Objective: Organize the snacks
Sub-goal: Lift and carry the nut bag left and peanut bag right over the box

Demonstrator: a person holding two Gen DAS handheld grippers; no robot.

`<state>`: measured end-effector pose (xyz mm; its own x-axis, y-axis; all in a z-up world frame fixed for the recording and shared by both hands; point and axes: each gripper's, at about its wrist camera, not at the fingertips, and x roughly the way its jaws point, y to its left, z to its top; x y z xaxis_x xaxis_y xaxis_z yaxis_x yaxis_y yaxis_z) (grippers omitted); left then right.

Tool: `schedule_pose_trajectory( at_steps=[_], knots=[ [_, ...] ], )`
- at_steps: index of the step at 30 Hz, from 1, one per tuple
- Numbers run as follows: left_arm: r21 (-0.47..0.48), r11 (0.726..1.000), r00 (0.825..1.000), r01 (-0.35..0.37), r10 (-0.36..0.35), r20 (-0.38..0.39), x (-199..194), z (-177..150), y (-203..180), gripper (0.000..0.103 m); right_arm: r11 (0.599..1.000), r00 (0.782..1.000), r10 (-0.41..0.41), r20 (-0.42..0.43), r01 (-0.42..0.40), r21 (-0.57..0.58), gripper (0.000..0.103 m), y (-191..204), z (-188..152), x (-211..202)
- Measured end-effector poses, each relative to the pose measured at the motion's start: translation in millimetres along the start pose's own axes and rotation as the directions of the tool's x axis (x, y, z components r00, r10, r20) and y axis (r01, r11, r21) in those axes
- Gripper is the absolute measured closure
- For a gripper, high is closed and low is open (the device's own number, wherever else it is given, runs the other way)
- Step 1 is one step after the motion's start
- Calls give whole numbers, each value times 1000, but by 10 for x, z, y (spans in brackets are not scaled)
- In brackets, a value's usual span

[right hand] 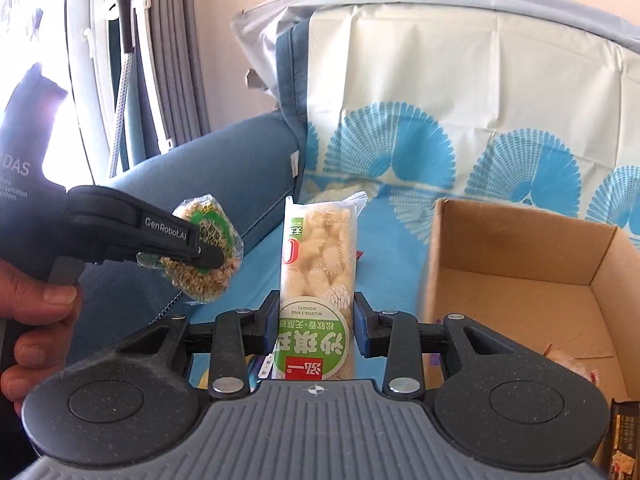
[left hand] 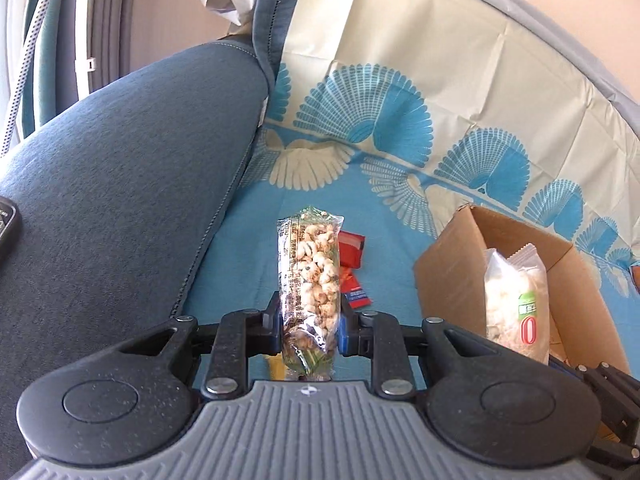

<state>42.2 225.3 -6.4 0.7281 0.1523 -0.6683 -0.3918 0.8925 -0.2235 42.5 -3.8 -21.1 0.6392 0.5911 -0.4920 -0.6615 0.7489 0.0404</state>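
My left gripper (left hand: pixel 309 322) is shut on a clear round grain-cake snack pack (left hand: pixel 310 280), held edge-on above the blue cloth; the same pack (right hand: pixel 208 248) and left gripper (right hand: pixel 210 258) show at the left of the right wrist view. My right gripper (right hand: pixel 316 320) is shut on a white-and-green pastry packet (right hand: pixel 318 276), held upright; it also shows in the left wrist view (left hand: pixel 516 304) over the box. An open cardboard box (right hand: pixel 520 264) stands at the right, also seen in the left wrist view (left hand: pixel 448 272).
Red snack packets (left hand: pixel 352 268) lie on the blue patterned cloth (left hand: pixel 248 264) beyond the left gripper. A blue sofa armrest (left hand: pixel 120 168) rises on the left. A small wrapped snack (right hand: pixel 576 368) lies in the box, and a dark packet (right hand: pixel 624 440) is at the lower right.
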Motion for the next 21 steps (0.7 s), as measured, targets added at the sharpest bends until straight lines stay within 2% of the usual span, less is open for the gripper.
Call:
schedule_pose_trajectory(
  at_steps=[13,21],
  knots=[
    [59,998,1000,31,-31,-2,126,-14,-353,76,998,998,-50,48,48,51,65,-449,35,-209],
    [138,989,995,56,-66,74,34,-31,-631,76,993,993,-89,75,82,85,65,-689,33,-341]
  ],
)
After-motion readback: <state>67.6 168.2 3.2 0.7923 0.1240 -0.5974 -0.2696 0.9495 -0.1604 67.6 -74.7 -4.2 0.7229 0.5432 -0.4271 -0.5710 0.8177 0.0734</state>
